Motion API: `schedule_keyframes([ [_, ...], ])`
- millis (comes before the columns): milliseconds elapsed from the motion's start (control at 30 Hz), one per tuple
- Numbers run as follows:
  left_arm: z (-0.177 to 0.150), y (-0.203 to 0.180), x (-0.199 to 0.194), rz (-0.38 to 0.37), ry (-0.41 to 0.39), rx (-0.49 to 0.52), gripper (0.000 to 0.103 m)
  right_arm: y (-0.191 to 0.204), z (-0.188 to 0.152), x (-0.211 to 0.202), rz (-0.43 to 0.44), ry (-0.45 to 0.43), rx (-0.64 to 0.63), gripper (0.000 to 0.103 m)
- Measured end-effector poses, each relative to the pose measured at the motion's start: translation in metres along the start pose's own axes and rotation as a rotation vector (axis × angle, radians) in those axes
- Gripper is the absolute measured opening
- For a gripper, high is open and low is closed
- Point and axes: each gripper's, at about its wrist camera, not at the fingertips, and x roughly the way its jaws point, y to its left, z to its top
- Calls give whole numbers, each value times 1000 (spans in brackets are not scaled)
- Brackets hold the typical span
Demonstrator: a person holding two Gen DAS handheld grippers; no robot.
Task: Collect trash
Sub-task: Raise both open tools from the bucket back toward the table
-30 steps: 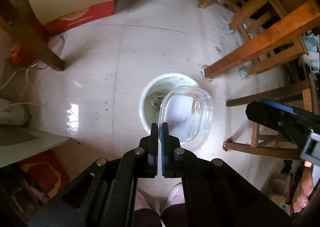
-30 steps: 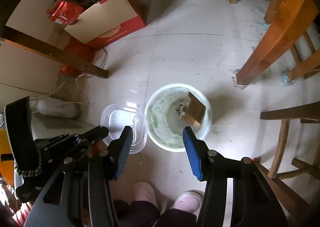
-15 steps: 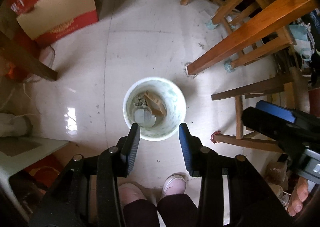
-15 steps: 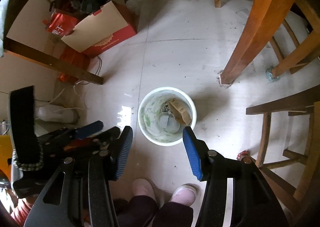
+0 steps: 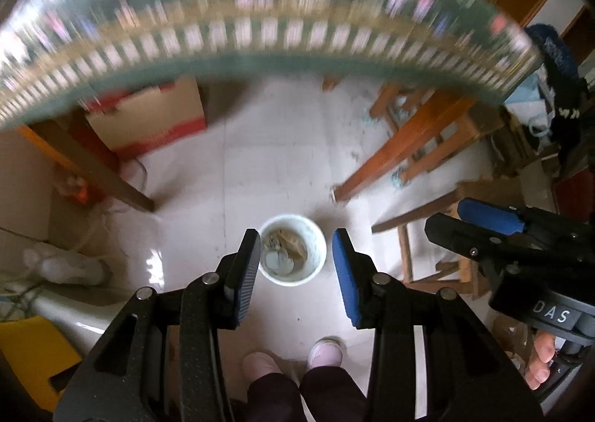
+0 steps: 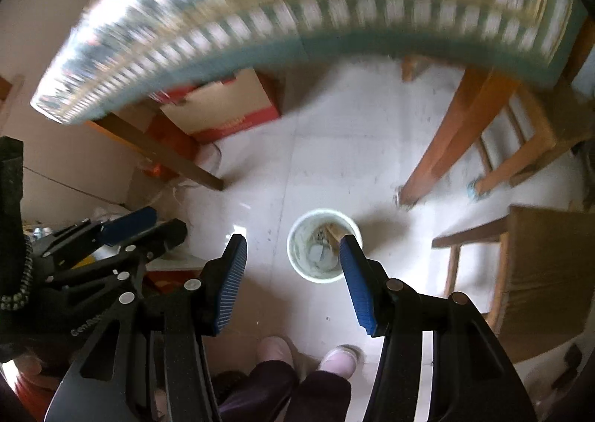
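White plastic forms the one waste bin [image 5: 293, 250] standing on the pale tiled floor [image 5: 282, 161], well below both grippers and just ahead of the person's two pink slippers [image 5: 325, 353]. Inside the bin lie two pieces of trash that can be told apart: a clear plastic container [image 5: 277, 261] at the bottom and a brown cardboard scrap [image 5: 295, 245] leaning beside it; further small bits beneath are too blurred to count. In the left wrist view the left gripper [image 5: 296, 271] has its two blue-padded fingers [image 5: 346, 273] spread apart with nothing between them, the bin showing through the gap far below. The right gripper [image 6: 293, 277] is likewise released and empty, its two ribbed blue pads [image 6: 232, 282] parted, with the bin seen just inside its right-hand finger. Each gripper also shows at the edge of the other's view, and a few fingers of the person's hand [image 5: 543, 358] appear under the right one. Across the top of both views runs the motion-blurred edge of one patterned green tablecloth [image 5: 282, 31]. Two slanting wooden table legs [image 5: 401, 146] flank the open floor, one on each side, and one red-and-tan cardboard box [image 5: 148, 120] sits under the table at the far left. Wooden chairs [image 6: 520, 247] crowd the right side; their number cannot be told. One yellow object [image 5: 33, 355] fills the lower left corner of the left view.
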Motion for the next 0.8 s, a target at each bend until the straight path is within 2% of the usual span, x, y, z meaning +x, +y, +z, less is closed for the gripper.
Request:
schedule_keyframes([
  [167,19,-10,-80,4,-92,19,39,30,14,-69,-6,-86,-41,48],
  [300,30,-15,-147,1,-182,28,39,59,23,-132,-25,-187,-81,48],
  [500,44,-19,-248,-10,-330,38,41,94,30,-208,-31,-299,-86,48],
  [600,46,-21,-289,-11,-399,70,47,110,36,-240,-48,-360,-82,48],
  [800,45,-25,-354,-15,-509,121,51,135,40,-299,-58,-487,-76,48],
])
